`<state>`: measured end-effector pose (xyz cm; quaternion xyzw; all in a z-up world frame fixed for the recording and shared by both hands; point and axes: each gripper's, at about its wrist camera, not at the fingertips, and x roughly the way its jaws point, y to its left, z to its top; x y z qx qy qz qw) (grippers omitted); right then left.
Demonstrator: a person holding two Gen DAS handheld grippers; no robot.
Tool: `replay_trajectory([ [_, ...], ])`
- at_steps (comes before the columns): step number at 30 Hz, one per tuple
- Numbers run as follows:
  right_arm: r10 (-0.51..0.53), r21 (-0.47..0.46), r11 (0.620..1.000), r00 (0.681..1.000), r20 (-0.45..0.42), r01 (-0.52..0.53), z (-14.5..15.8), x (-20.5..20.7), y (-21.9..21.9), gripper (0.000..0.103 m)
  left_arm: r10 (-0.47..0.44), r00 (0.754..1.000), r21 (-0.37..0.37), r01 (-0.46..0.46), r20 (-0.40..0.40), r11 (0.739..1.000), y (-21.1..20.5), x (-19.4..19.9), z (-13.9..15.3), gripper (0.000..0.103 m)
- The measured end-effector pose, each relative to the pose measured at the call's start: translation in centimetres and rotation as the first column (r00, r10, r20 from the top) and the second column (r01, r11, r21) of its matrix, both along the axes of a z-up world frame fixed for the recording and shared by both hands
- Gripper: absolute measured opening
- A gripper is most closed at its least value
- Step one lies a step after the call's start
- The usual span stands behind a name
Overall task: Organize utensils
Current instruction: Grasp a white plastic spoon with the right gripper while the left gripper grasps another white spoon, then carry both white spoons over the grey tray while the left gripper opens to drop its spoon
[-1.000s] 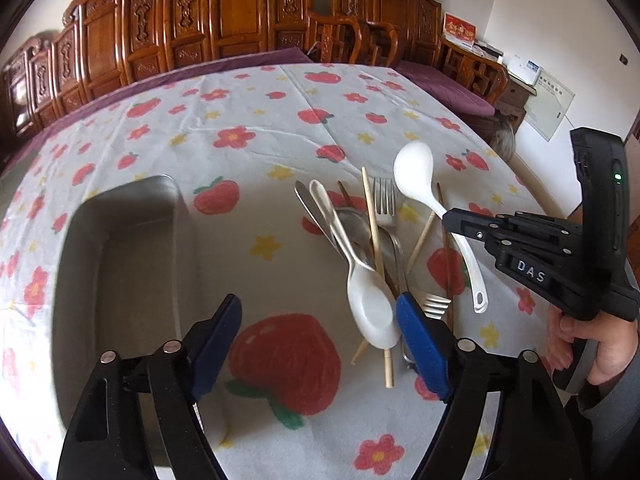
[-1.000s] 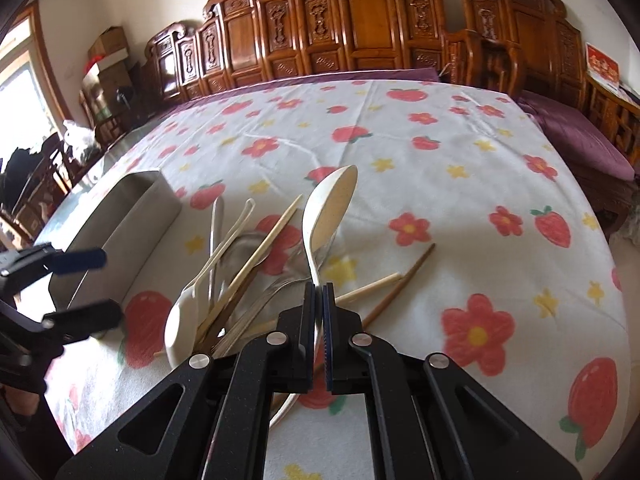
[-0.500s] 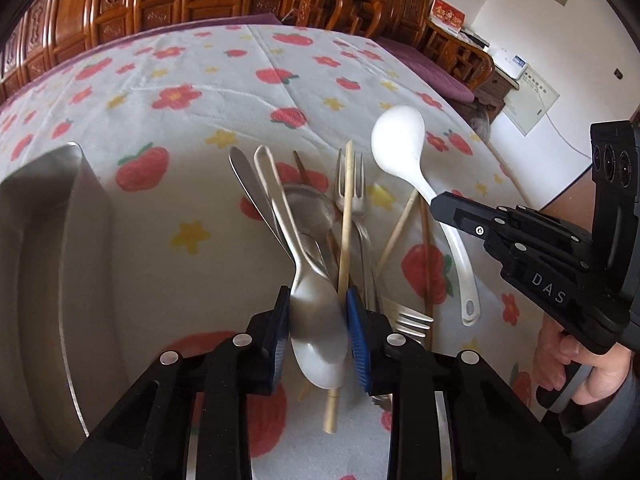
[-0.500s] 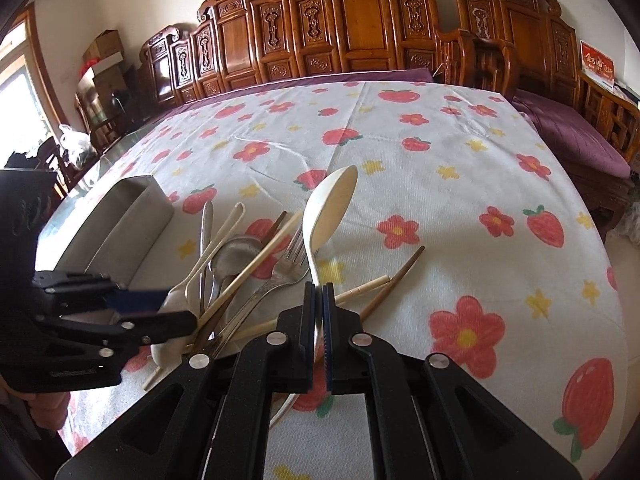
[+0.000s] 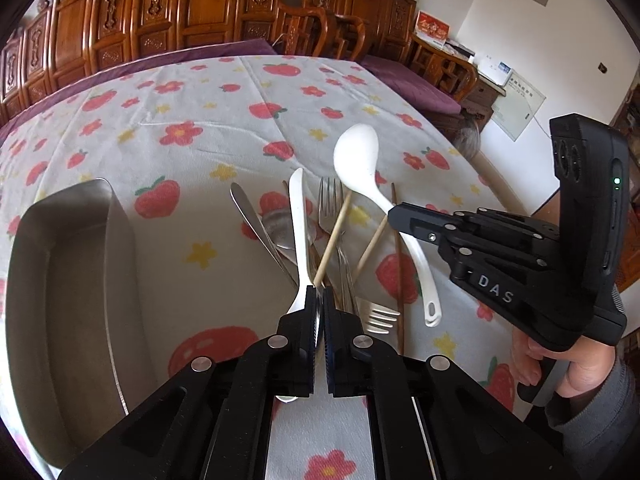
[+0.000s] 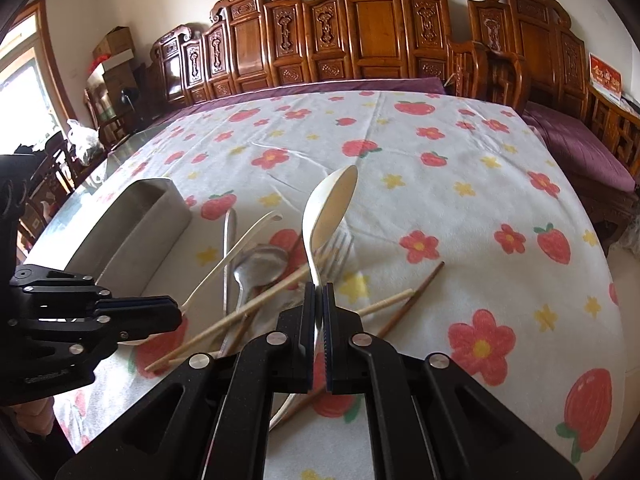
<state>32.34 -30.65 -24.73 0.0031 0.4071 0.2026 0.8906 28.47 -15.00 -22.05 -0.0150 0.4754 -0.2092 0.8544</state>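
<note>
My left gripper (image 5: 320,294) is shut on a white ceramic spoon (image 5: 298,224) and holds its bowl end, the handle pointing away over the pile. My right gripper (image 6: 319,290) is shut on the handle of a second, larger white spoon (image 6: 330,210), whose bowl is raised over the pile; it also shows in the left wrist view (image 5: 357,156). On the strawberry tablecloth lie a metal spoon (image 6: 256,266), a fork (image 5: 331,204), a knife (image 5: 256,224) and wooden chopsticks (image 6: 416,300).
A long metal tray (image 5: 116,264) stands at the left of the pile; it also shows in the right wrist view (image 6: 176,220). Carved wooden chairs (image 6: 360,36) line the table's far edge. The table's right edge drops off near a purple bench (image 6: 576,140).
My left gripper went from open beside the pile to shut on the white ceramic spoon, and lifted it slightly. My right gripper stayed shut on the larger white spoon.
</note>
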Motion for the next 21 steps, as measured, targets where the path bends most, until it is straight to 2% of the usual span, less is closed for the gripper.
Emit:
replay_trajectory([
  [12, 0.062, 0.005, 0.998, 0.995, 0.072, -0.063, 3.2, -1.9, 3.6, 0.004, 0.052, 0.997, 0.015, -0.053, 0.052, 0.998, 5.5, -1.3, 3.4, 0.002],
  [21, 0.06, 0.016, 0.998, 0.996, 0.069, -0.061, 3.0, -2.3, 5.4, 0.004, 0.111, 0.989, 0.064, -0.118, 0.095, 0.991, 10.3, -1.8, 4.3, 0.002],
])
